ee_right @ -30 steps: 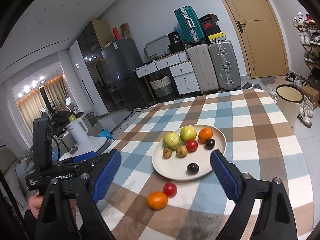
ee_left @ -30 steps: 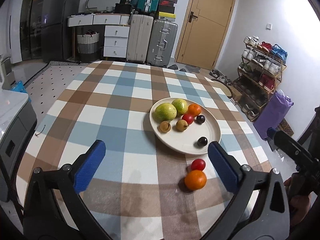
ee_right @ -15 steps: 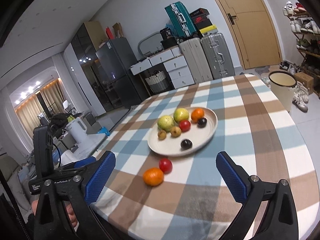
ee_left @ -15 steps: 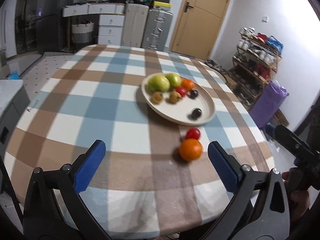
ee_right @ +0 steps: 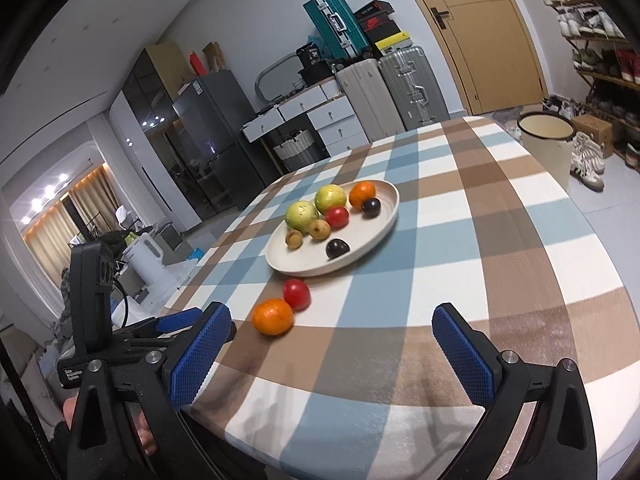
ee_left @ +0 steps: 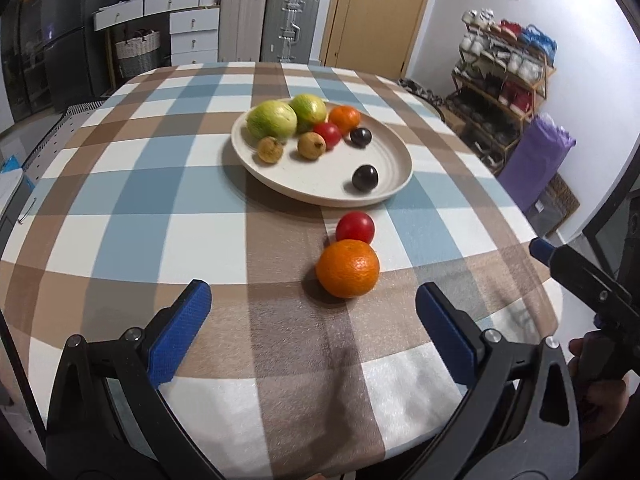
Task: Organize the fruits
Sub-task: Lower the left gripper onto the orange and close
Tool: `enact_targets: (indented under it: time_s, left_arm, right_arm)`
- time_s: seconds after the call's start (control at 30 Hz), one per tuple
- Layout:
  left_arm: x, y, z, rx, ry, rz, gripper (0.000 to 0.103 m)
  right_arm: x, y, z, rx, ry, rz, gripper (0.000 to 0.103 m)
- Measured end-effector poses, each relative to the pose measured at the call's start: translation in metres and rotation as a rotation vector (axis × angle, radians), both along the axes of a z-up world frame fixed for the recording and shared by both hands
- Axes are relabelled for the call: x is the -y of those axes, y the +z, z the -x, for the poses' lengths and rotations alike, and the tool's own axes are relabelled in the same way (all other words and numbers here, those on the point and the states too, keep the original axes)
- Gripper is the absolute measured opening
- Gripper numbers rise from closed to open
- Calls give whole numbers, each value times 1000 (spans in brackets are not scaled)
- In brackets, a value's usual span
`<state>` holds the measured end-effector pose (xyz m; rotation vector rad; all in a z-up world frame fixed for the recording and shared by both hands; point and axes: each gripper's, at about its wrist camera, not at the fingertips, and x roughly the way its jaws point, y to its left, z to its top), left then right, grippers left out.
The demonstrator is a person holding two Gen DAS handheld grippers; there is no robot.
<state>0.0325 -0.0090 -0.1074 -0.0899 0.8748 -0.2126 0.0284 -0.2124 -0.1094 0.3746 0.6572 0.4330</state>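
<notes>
Orange [ee_left: 347, 268] touching tomato [ee_left: 355, 227] beside plate [ee_left: 394, 152], both hand-held grippers [ee_left: 312, 328] [ee_right: 334, 350] wide, empty.

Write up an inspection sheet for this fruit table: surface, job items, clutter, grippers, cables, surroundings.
Surface: round table under a blue, brown and white checked cloth.
Job's things: cream plate holds two green fruits, an orange, a red fruit, two small tan fruits and two dark plums; a loose orange and a loose red fruit lie on the cloth beside the plate, touching each other.
Clutter: nothing seen on the table.
Grippers: left gripper open, empty; right gripper open, empty.
Cables: nothing seen on the table.
Surroundings: suitcases, drawers, door, shoe rack, fridge, bin.
</notes>
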Motion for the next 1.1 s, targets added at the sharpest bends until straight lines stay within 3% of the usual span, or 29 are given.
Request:
enact_targets:
  time_s: [0.17,0.4,0.6,0.83,0.87,0.93,1.1]
  left_arm:
    - [15,-16,-17,-44,-22,-20,102]
    - [33,-25,-29,-35,-48,-83,101]
    - [41,-29,-36,-31,-67,-101,92]
    - [41,-32,-38,-32,-101,-82,64]
    - [40,-31,-37,-29,-105,-73,51]
    - [35,-30,-37,-29,-110,-44,37]
    - [22,-30,-36,-36,-108,14,36]
  right_arm:
    - [7,-9,-1,-22,6,-11,103]
    - [3,-13,-1,2,48,11,103]
    - [4,-17,-6,-10,65,-1,103]
    - [4,-19,-9,-13,64,6,103]
    - [3,-19,-10,-13,64,8,103]
    - [2,-20,-11,-15,65,11,103]
    - [-5,-20,-12,-22,77,25,103]
